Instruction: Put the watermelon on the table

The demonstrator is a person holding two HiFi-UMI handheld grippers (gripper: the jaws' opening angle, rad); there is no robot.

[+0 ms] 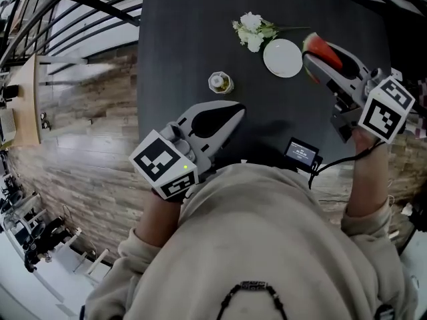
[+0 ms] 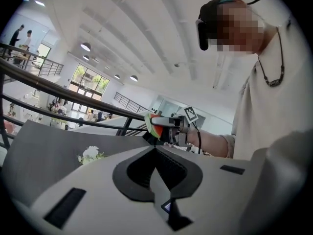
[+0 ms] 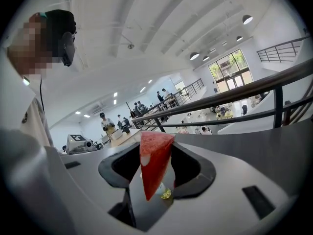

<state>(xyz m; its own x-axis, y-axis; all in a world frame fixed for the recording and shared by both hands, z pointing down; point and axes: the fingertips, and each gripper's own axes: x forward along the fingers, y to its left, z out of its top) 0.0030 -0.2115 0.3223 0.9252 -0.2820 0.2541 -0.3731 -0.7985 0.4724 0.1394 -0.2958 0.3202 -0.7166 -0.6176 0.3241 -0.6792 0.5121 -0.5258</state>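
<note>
Where the head view reaches its upper right, the watermelon shows as a thin triangular wedge: red flesh, pale band, green rind edge. It sits just right of a smooth, round white plate.

The right gripper is clamped on the wedge. In the right gripper view its pale grey moulded jaws stand fairly wide, pressed on the slice's flat faces. The wedge's point hangs downward, and the wedge is clear of the table.

Table: dark, matt, flat top.

The left gripper, lower centre-left of the head view, is closed tip to tip and holds nothing. Its dark inner pads look ribbed in the left gripper view.

A bunch of white flowers with green leaves lies just upper left of the plate. A small round glass jar stands mid-table.
</note>
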